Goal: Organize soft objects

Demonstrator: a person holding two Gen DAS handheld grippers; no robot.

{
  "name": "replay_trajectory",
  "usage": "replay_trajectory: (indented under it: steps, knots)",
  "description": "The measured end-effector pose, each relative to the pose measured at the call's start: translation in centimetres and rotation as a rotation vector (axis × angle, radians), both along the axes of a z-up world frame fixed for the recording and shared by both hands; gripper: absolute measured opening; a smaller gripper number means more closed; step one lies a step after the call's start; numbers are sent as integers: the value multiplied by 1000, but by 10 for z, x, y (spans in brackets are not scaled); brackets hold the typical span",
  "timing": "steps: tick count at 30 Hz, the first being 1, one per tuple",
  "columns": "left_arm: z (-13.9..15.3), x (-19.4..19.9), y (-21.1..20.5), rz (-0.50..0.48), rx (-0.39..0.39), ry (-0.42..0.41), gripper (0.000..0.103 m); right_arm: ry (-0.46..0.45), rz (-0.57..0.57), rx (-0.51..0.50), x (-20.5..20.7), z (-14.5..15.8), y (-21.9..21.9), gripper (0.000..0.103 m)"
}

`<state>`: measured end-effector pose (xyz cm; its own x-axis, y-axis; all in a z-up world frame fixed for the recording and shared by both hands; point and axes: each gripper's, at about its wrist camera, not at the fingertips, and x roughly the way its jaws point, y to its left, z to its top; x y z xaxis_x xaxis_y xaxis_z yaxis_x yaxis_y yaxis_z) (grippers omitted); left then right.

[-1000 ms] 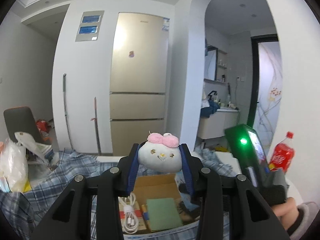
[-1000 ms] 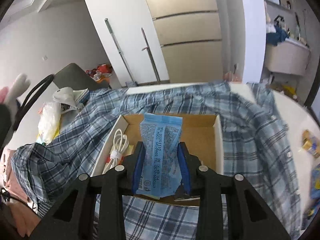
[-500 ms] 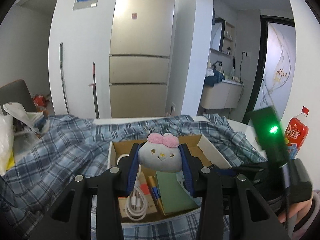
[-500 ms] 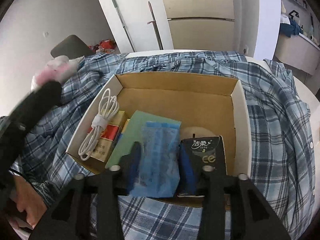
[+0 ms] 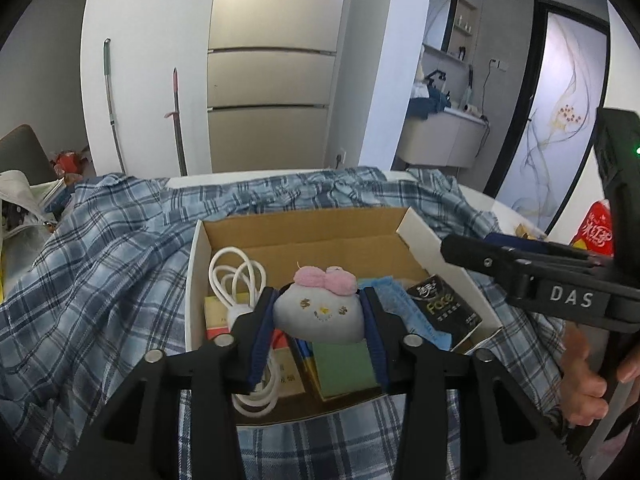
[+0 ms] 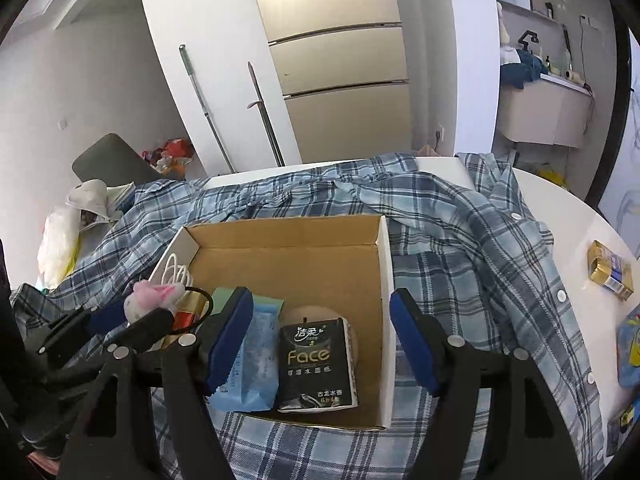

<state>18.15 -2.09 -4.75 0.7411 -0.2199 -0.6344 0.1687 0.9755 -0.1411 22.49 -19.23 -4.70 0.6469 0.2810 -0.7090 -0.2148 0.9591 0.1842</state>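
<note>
Plush toy [image 5: 318, 314] faces the left camera, clamped in left jaws; right jaws spread apart.

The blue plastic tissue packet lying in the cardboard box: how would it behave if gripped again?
The blue plastic tissue packet looks crinkled and limp, so it would probably squash and flop. Its glossy film may be slippery. It likely weighs little, lying loose beside the black Face tissue pack.

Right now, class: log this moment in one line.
left tongs: shut on plush | right tongs: open | blue pack: in box
</note>
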Motion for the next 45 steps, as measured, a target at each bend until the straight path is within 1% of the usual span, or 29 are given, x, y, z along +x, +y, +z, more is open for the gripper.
replay_trajectory:
  steps: [2,3,4,6,9,10,12,13,15,17,18,20,21,22,24,26,28,29,31,34,38,41,43,45]
  knots:
    - [-4,1,-1,1,7,13,53,0,1,-9,2,-1,0,71]
    - [-3,2,-1,1,8,16,61,0,3,-13,1,0,2,72]
    - [-4,1,-1,2,10,13,71,-1,4,-16,1,0,2,74]
    - [-1,0,-1,8,12,-3,81,-8,3,-18,-2,0,2,78]
    - [6,-4,0,16,18,-47,86,-37,-13,-24,-4,5,0,79]
    - [9,-7,0,20,20,-64,86,-51,-18,-25,-5,8,-1,79]
    - [19,-14,2,30,20,-111,86,-78,-20,-27,-7,16,-4,80]
    - [27,-20,3,37,7,-146,86,-104,-27,-29,-8,23,-7,81]
    - [41,-27,5,40,-25,-190,89,-160,-55,-24,-14,36,-14,86]
    - [58,-37,5,48,-35,-239,89,-216,-64,-5,-22,50,-21,96]
    - [68,-43,5,49,-40,-274,90,-243,-65,2,-26,56,-24,97]
    - [85,-58,6,56,-50,-344,93,-306,-72,3,-39,68,-30,103]
    - [93,-64,6,60,-52,-369,101,-331,-71,-1,-45,74,-32,103]
    - [101,-73,7,61,-55,-412,103,-356,-69,-5,-51,79,-33,103]
    - [113,-88,7,62,-38,-479,103,-400,-60,-10,-64,87,-36,103]
    - [123,-105,4,64,11,-543,103,-435,-58,-20,-77,93,-36,103]
    - [128,-119,2,63,38,-583,103,-468,-63,-22,-90,97,-36,103]
    - [130,-127,2,60,38,-601,103,-480,-64,-14,-95,99,-36,103]
    - [130,-138,4,69,25,-612,103,-501,-61,14,-105,102,-38,103]
    - [126,-154,6,70,21,-632,103,-574,-77,55,-125,102,-43,103]
    - [109,-170,8,88,31,-654,103,-627,-69,69,-143,97,-44,103]
    - [91,-175,6,77,49,-645,103,-640,-34,94,-150,88,-42,103]
    - [78,-176,5,79,65,-643,103,-629,-14,111,-151,78,-41,103]
    - [67,-177,6,88,57,-649,103,-626,-7,106,-155,67,-39,103]
